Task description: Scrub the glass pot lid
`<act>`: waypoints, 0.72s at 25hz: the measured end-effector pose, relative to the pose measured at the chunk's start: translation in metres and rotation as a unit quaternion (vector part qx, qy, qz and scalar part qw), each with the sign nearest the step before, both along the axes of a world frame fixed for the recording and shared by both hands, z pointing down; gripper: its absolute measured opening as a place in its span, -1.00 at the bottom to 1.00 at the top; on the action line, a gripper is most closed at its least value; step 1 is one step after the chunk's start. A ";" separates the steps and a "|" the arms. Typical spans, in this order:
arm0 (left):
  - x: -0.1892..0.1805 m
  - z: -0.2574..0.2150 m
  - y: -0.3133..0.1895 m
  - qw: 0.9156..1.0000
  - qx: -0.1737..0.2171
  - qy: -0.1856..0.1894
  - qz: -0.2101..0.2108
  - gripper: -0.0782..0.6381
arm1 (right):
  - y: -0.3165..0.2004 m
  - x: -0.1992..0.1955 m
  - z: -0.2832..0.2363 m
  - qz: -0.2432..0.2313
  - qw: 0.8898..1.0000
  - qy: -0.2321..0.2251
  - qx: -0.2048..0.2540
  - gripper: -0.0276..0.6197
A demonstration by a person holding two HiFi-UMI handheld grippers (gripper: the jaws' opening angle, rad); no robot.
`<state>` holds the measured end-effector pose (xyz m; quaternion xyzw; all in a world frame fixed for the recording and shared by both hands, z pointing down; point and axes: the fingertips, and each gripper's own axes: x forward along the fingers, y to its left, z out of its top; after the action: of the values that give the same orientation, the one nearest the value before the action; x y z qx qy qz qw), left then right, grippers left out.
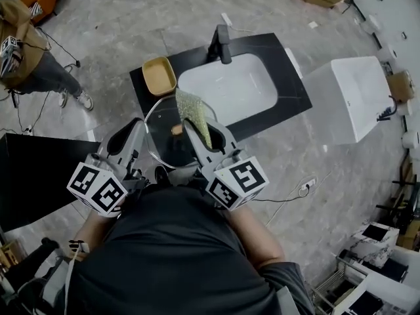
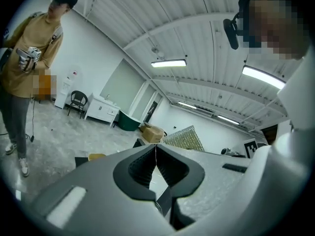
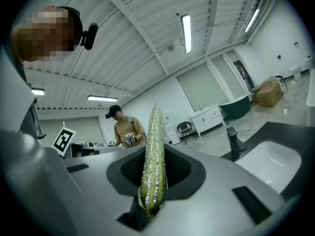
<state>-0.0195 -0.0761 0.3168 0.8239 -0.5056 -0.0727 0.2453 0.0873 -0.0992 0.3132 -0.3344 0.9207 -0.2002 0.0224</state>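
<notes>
**Lid clamped in the left gripper, scrubbing pad in the right**

The person's dark shirt (image 1: 177,254) fills the bottom of the head view. Just above it sit the 2 marker cubes (image 1: 98,188), 1 on each gripper.

The left gripper (image 1: 136,128) has its jaws pressed together on the rim of the glass pot lid (image 1: 163,146). In the left gripper view the lid shows only as a thin edge-on line between the dark pads (image 2: 139,168). The lid is held in front of the person, over the near edge of the black counter (image 1: 292,94) and just beside the white sink (image 1: 230,90). Its brownish knob (image 1: 176,129) shows near its middle.

The right gripper (image 1: 205,126) is clamped on a green, glittery scrubbing pad (image 1: 192,112). The pad stands up out of the jaws and overlaps the far right part of the lid; whether it touches the glass cannot be told.

A black faucet (image 1: 222,42) stands at the sink's far rim. A yellow bowl (image 1: 159,75) rests on the counter's left end, near the lid. A second person (image 1: 26,51) in a tan top stands well apart on the grey floor.
</notes>
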 end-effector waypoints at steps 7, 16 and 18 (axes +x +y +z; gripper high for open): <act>0.000 0.015 -0.003 1.000 -0.018 0.005 0.002 -0.78 | -0.003 -0.002 0.001 0.010 1.000 -0.004 0.023 -0.74; 0.000 0.021 -0.013 1.000 -0.029 0.006 -0.001 -0.78 | -0.006 -0.001 0.002 0.004 1.000 -0.011 0.025 -0.74; 0.001 0.022 -0.015 0.999 -0.032 0.006 0.000 -0.78 | -0.006 -0.001 0.003 0.001 1.000 -0.009 0.022 -0.74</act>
<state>-0.0189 -0.0907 0.3386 0.8151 -0.5066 -0.0617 0.2743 0.0863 -0.1050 0.3165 -0.3325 0.9244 -0.1827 0.0377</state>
